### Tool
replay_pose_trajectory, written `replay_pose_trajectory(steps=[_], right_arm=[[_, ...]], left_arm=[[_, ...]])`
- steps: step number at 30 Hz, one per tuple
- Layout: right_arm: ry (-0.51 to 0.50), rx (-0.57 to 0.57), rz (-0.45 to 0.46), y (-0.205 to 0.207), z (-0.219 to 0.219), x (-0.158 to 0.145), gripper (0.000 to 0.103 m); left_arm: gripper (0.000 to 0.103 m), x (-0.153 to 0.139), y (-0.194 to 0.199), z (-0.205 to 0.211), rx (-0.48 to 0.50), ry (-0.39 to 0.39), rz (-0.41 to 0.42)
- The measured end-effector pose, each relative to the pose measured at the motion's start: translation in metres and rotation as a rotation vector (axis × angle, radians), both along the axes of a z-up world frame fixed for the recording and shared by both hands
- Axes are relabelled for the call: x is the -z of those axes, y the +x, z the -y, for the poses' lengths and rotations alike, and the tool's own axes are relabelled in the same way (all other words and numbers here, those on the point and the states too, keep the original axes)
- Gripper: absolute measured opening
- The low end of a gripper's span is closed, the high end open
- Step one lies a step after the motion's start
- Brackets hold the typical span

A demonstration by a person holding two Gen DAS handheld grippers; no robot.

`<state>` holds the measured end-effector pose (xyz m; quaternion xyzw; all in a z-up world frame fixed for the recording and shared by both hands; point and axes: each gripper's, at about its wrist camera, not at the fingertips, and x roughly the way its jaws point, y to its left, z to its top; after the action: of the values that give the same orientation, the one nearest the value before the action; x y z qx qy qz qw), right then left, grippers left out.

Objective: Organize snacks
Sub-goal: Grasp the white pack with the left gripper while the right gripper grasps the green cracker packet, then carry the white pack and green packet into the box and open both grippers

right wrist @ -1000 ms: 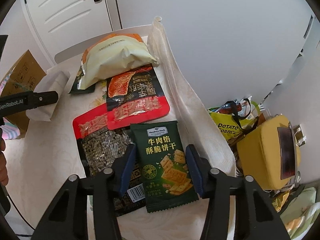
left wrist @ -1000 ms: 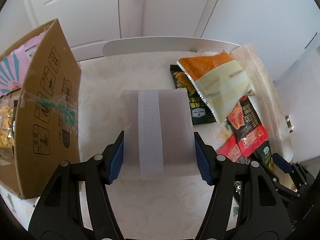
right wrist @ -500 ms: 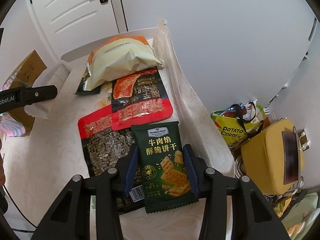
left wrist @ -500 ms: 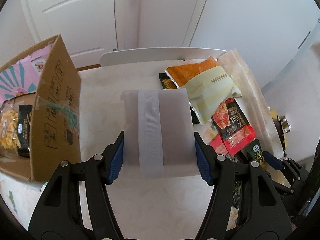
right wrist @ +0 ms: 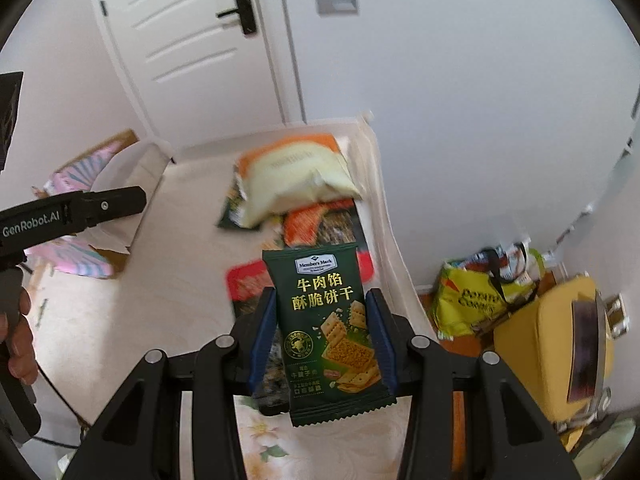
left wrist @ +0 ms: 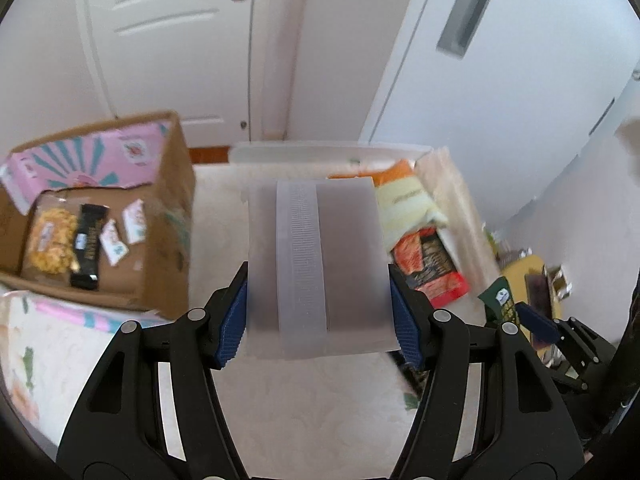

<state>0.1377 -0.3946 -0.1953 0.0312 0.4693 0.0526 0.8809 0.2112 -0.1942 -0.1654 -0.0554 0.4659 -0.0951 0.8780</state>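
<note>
Right now both grippers hold a packet each, above the table (left wrist: 312, 420) w/ its pale floral cloth. Left gripper (left wrist: 318, 316) is clamped on a translucent white packet (left wrist: 316, 264) w/ a textured seam strip down its middle; blue pads press both side edges, jaws about mid-width. Right gripper (right wrist: 322, 344) grips a dark green cracker packet (right wrist: 330, 332), upright btwn the blue pads, lower crimped edge hanging below the fingers, clear of the table. Cardboard box (left wrist: 100, 216) sits at the table's left side, open top, w/ a pink-and-teal striped flap; inside lie a clear bag of yellow snacks (left wrist: 50, 240), a black bar wrapper (left wrist: 88, 246) and a couple of small white packets (left wrist: 120, 232). More snacks lie along the table's right side: an orange-and-cream bag (right wrist: 296, 172) on top at the far end, a red-and-black packet (right wrist: 320, 224) partly under it, another red-edged packet (right wrist: 244, 284) nearer the right gripper. Past the table's right edge, on the floor: yellow potato-chip bag (right wrist: 476, 300) and a yellow case (right wrist: 560, 344). Left view is motion-blurred. A person's hand (right wrist: 16, 332) shows at the right view's left edge, on the left gripper's handle.
</note>
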Motion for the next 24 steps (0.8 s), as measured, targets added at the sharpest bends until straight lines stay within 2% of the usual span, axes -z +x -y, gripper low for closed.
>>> replay_pose_trajectory(steps=[7,12,18,24], right_arm=[[0.031,-0.145,0.089,0.003,-0.017,-0.045,0.041],[0.052,-0.228,0.128,0.012,-0.041,-0.065,0.041],[0.077,-0.274,0.131,0.025,-0.081,-0.076,0.041],[0.079,-0.289,0.13,0.04,-0.137,-0.08,0.041]], left_arm=[[0.06,-0.062,-0.02,-0.033,-0.124,-0.021,0.102],[0.06,-0.085,-0.02,-0.08,-0.193,-0.02,0.117],[0.06,-0.085,-0.002,-0.15,-0.256,0.006,0.095],[0.06,-0.062,0.023,-0.211,-0.266,0.031,0.03]])
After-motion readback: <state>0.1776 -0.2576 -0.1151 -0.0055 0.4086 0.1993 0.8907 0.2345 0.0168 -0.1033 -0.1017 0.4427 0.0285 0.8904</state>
